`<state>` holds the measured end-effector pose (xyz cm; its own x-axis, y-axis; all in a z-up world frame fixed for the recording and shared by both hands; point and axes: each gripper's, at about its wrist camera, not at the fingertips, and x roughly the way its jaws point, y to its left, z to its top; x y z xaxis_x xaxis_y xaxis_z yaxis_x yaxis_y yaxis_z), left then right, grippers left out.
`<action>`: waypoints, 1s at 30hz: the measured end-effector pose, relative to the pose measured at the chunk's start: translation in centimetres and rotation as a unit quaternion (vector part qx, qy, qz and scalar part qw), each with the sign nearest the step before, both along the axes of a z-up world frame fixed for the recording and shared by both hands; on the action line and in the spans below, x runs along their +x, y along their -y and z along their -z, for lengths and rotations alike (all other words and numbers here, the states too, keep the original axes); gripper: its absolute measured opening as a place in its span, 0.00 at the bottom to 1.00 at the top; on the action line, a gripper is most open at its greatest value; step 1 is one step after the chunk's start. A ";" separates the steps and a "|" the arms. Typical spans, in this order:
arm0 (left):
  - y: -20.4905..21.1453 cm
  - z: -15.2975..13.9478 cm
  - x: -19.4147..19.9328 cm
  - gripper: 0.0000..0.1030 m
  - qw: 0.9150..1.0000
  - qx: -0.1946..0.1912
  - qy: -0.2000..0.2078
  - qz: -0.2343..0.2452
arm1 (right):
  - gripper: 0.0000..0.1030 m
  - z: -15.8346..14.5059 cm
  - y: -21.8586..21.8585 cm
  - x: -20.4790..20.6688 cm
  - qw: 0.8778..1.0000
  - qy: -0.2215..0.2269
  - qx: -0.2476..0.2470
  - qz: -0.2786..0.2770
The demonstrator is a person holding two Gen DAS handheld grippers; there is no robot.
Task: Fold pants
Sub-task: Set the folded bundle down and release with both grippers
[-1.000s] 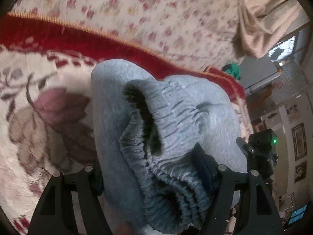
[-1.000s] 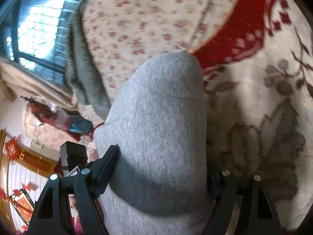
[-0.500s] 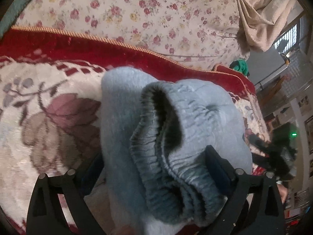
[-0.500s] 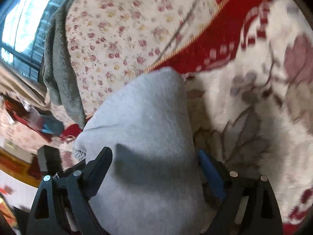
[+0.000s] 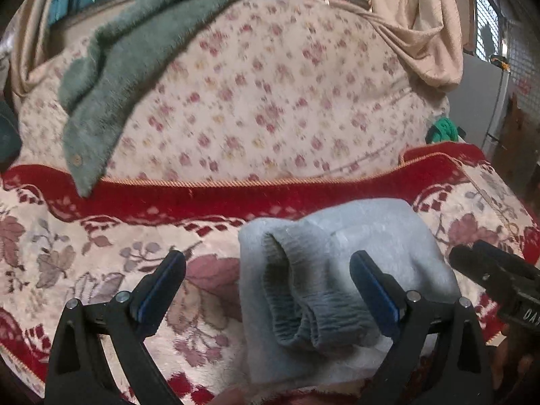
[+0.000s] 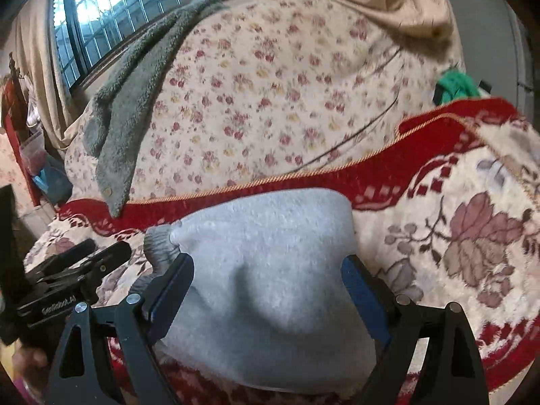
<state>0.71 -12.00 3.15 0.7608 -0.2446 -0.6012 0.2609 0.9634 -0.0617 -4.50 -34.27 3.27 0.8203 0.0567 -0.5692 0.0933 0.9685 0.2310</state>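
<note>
Both wrist cameras look forward and downward, close over the folded pants on the bed; both share the floral quilt behind.

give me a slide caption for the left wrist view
Open left gripper over folded grey pants on a floral blanket.

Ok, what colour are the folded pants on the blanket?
Light grey-blue pants, seen best from the right wrist.

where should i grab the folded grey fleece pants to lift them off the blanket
Pinch the ribbed elastic waistband, coming in from the near side. On the folded grey fleece pants its stacked layers form the thickest, firmest edge and face the grippers.
</note>
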 end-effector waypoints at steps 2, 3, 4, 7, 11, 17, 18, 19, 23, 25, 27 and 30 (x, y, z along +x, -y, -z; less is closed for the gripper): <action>0.2 -0.3 -0.7 0.95 1.000 0.005 0.010 -0.007 | 0.90 -0.1 -0.6 -0.1 1.000 0.001 -0.021 0.004; 0.4 -0.4 -0.8 0.95 1.000 0.007 0.013 -0.010 | 0.90 -0.1 -0.8 -0.1 1.000 -0.001 -0.028 0.005; 0.6 -0.6 -1.0 0.95 1.000 0.007 0.014 -0.010 | 0.90 -0.2 -1.0 -0.2 0.999 -0.002 -0.032 0.004; 0.7 -0.5 -1.2 0.95 1.000 0.001 0.008 -0.010 | 0.90 -0.2 -1.0 -0.3 1.000 -0.001 -0.031 0.005; 1.1 -0.4 -1.5 0.95 1.000 -0.002 0.003 -0.006 | 0.90 -0.3 -1.0 -0.6 1.000 -0.003 -0.028 0.005; 1.8 -0.4 -2.0 0.95 1.000 0.005 0.006 0.000 | 0.90 -0.1 -1.1 -1.0 1.000 -0.004 -0.024 0.003; 1.9 -0.4 -2.0 0.95 1.000 0.004 0.007 0.001 | 0.90 0.0 -1.2 -1.1 1.000 -0.004 -0.024 0.004; 2.0 -0.4 -2.0 0.95 1.000 0.005 0.007 0.002 | 0.90 0.0 -1.2 -1.1 1.000 -0.005 -0.025 0.004; 2.3 -0.3 -1.9 0.95 1.000 0.008 0.004 0.002 | 0.90 0.1 -1.1 -1.0 1.000 -0.009 -0.025 0.004; 2.4 -0.2 -1.9 0.95 1.000 0.008 0.002 0.004 | 0.90 0.2 -1.1 -1.0 1.000 -0.010 -0.025 0.004; 2.4 -0.2 -1.9 0.95 1.000 0.010 0.003 0.002 | 0.90 0.2 -1.0 -1.0 1.000 -0.011 -0.025 0.004; 2.4 -0.2 -2.0 0.95 1.000 0.009 0.003 0.003 | 0.90 0.2 -1.0 -1.0 1.000 -0.011 -0.024 0.005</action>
